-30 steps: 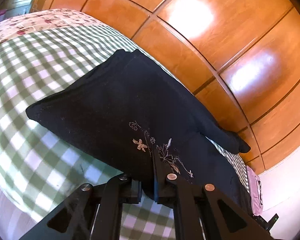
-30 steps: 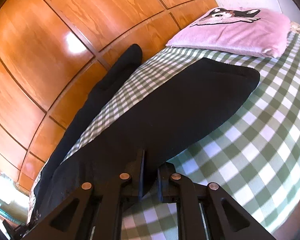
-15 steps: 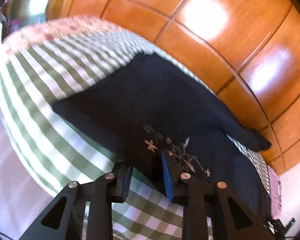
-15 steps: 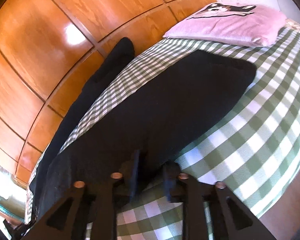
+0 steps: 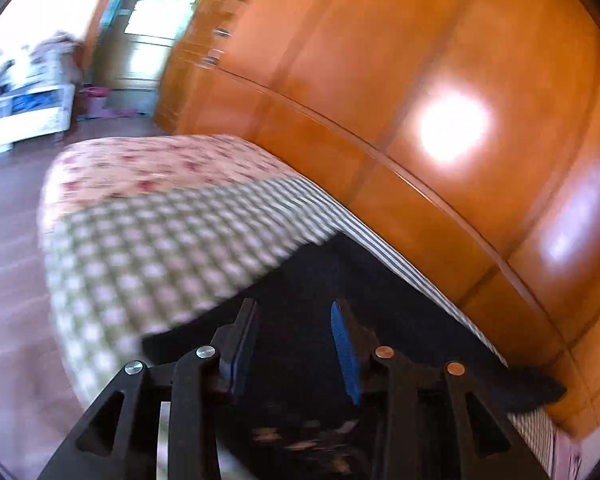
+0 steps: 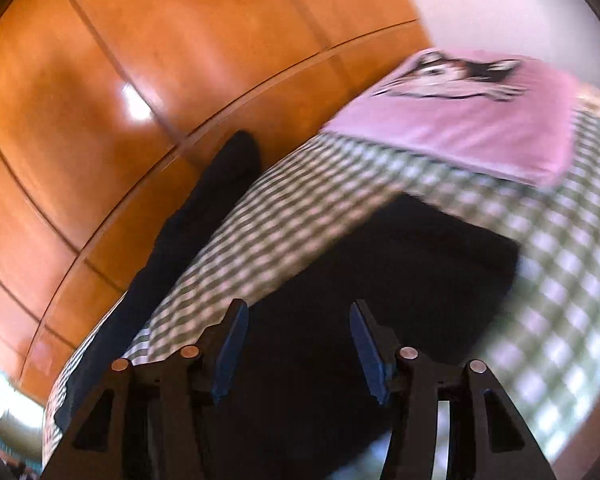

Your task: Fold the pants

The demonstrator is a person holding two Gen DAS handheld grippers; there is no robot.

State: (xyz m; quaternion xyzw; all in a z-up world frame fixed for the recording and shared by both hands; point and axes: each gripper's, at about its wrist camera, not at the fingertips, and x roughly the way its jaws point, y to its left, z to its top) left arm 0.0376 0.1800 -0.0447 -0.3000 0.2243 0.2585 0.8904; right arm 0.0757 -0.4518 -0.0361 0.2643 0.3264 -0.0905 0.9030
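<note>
Black pants (image 5: 340, 280) lie spread on the green checked bed cover (image 5: 148, 248). In the left wrist view my left gripper (image 5: 294, 320) is open and empty, its blue-padded fingers (image 5: 344, 344) raised over the waist end. In the right wrist view my right gripper (image 6: 298, 320) is open and empty above one black leg (image 6: 380, 264). The other leg (image 6: 204, 204) lies along the bed's far edge against the wooden wall. Both views are blurred by motion.
Glossy orange wood panelling (image 5: 440, 80) runs along the far side of the bed. A pink pillow with a dog face (image 6: 468, 104) lies at the head end. A floral sheet (image 5: 148, 164) covers the foot end, with floor and white furniture (image 5: 24, 108) beyond.
Both grippers were shut on the pants' near edge; both have let go, opened wide and lifted back from the cloth. Both views have swung upward.
</note>
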